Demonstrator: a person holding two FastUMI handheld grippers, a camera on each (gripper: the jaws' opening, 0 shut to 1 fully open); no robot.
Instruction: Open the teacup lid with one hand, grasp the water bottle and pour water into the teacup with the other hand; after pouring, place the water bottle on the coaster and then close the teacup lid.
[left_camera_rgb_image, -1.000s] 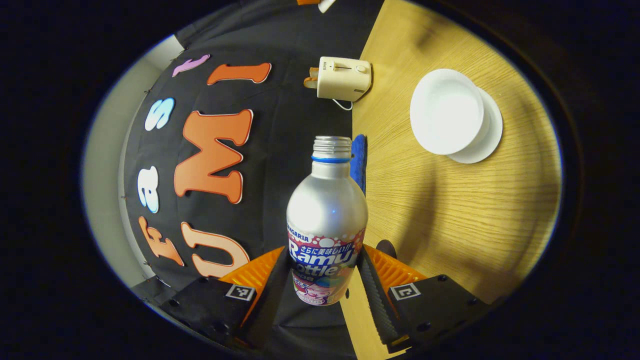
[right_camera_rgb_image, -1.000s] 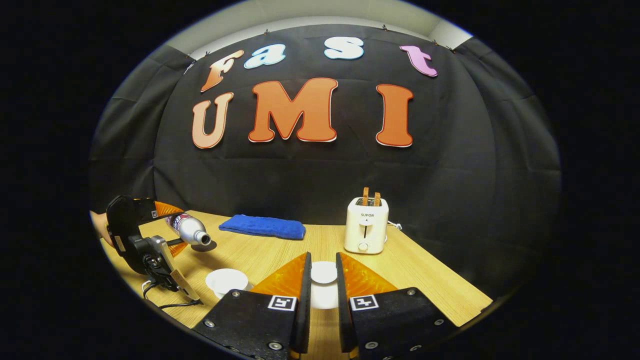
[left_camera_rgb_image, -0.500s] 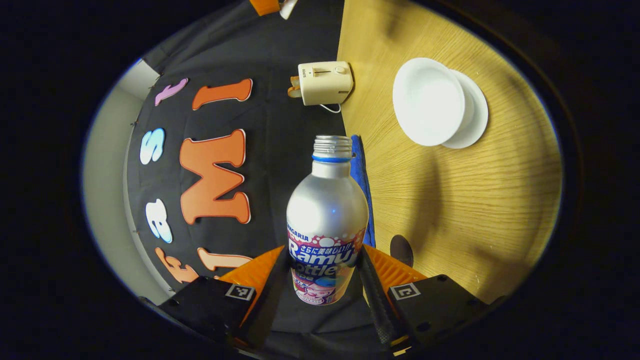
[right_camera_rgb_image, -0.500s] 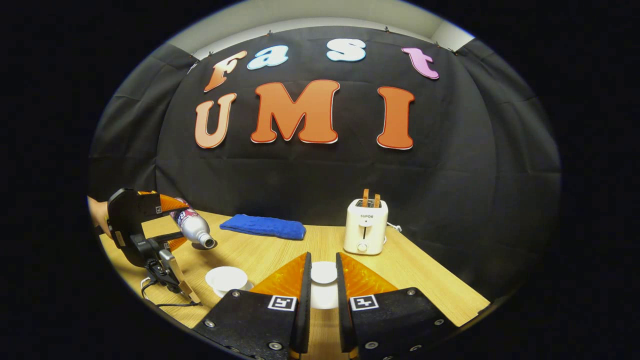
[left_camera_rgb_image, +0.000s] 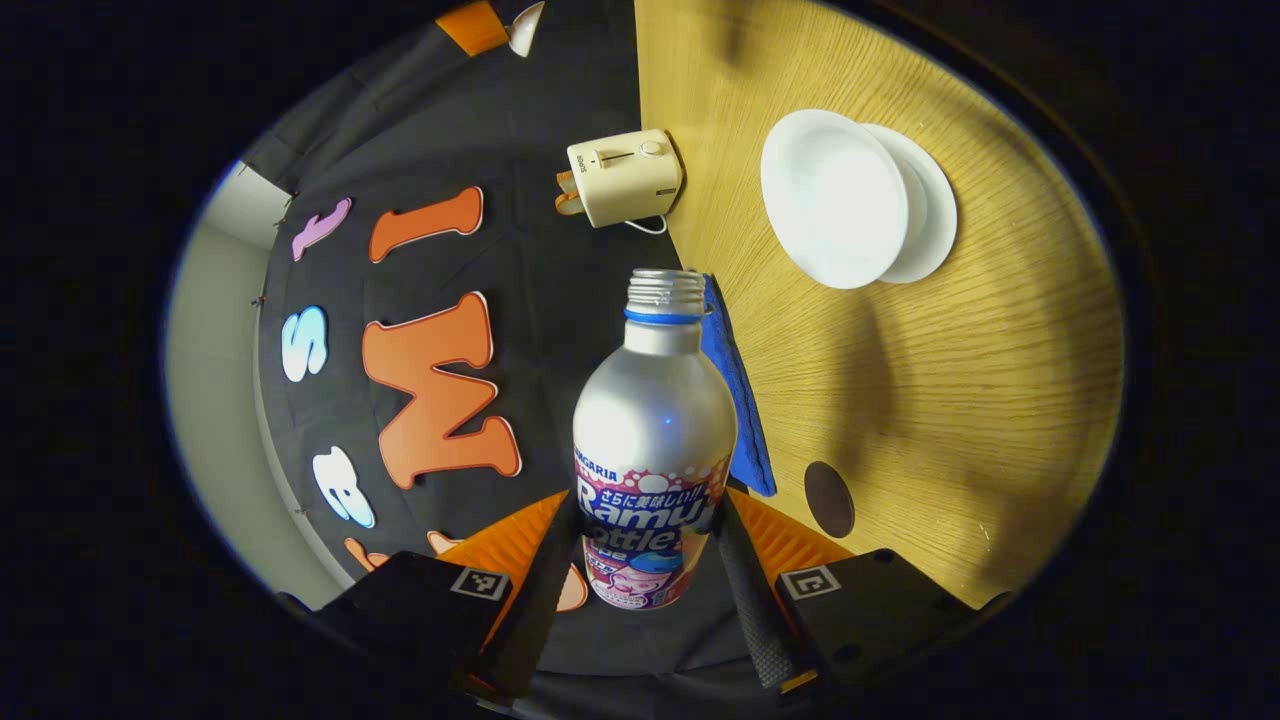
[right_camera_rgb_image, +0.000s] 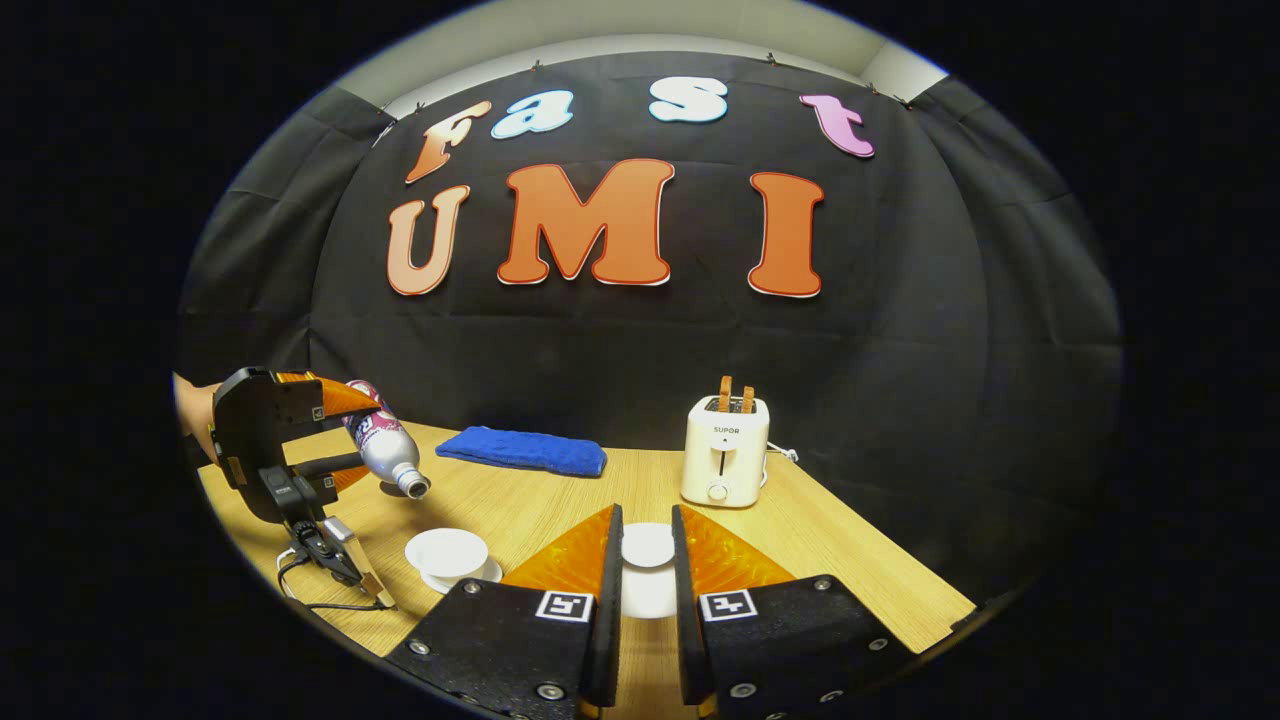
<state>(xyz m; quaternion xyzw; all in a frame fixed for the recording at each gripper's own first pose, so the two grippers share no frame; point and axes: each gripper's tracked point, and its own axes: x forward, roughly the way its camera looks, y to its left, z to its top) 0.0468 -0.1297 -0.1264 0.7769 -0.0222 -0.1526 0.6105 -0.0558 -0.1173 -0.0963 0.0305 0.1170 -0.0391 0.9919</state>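
You can't tell whether water leaves the bottle (right_camera_rgb_image: 385, 452), and the fingers (right_camera_rgb_image: 600, 590) hide the lid's (right_camera_rgb_image: 647, 570) lower part.

On the table (right_camera_rgb_image: 860, 570), the towel (right_camera_rgb_image: 522, 452) lies left of the toaster (right_camera_rgb_image: 725, 452), teacup (right_camera_rgb_image: 447, 553) in front.

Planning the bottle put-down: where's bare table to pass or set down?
Free: the table right of the toaster, and the strip between blue cloth and teacup. The dark coaster is bare. Crowded: around the teacup, where the left tool tilts the water bottle.
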